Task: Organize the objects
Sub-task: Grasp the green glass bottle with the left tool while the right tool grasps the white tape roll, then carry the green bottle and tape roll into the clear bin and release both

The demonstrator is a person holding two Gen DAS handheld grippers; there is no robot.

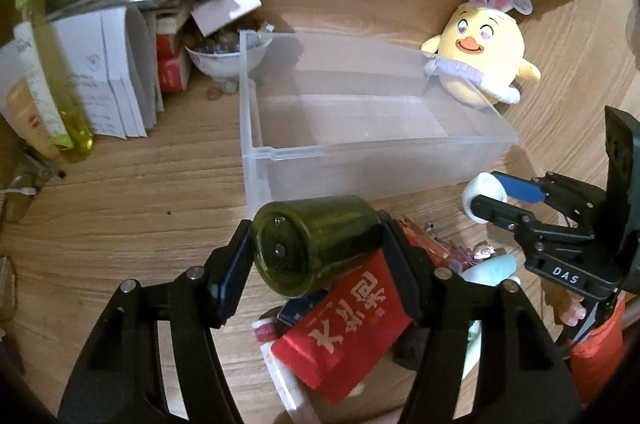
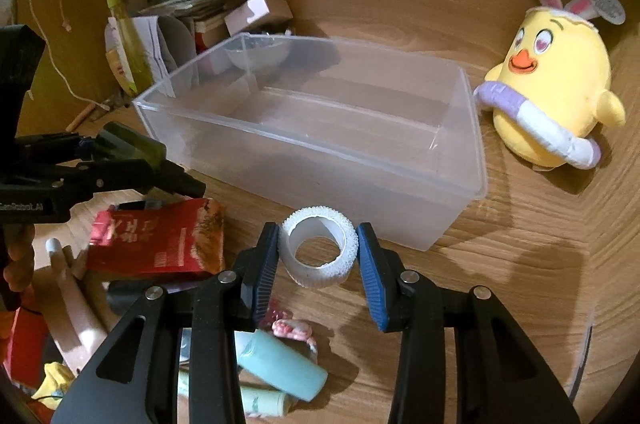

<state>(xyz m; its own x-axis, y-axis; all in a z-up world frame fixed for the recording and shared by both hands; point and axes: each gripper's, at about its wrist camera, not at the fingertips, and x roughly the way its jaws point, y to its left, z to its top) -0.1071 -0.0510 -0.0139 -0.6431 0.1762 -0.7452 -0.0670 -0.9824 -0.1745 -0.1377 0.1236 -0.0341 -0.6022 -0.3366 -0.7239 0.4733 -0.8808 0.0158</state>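
My left gripper (image 1: 316, 248) is shut on a dark green jar (image 1: 312, 244), held on its side just in front of the clear plastic bin (image 1: 256, 127). It also shows in the right wrist view (image 2: 132, 143). My right gripper (image 2: 318, 252) is shut on a white tape roll (image 2: 320, 250), held above the table near the bin's front wall (image 2: 320, 183). The roll also shows in the left wrist view (image 1: 482, 193). The bin holds nothing.
A yellow chick plush (image 2: 556, 91) stands right of the bin. A red packet (image 2: 160, 240), a teal tube (image 2: 280, 364) and other small items lie in a pile at the front. Papers, boxes, a bowl (image 1: 224, 59) and a yellow-green bottle (image 1: 52, 71) crowd the back left.
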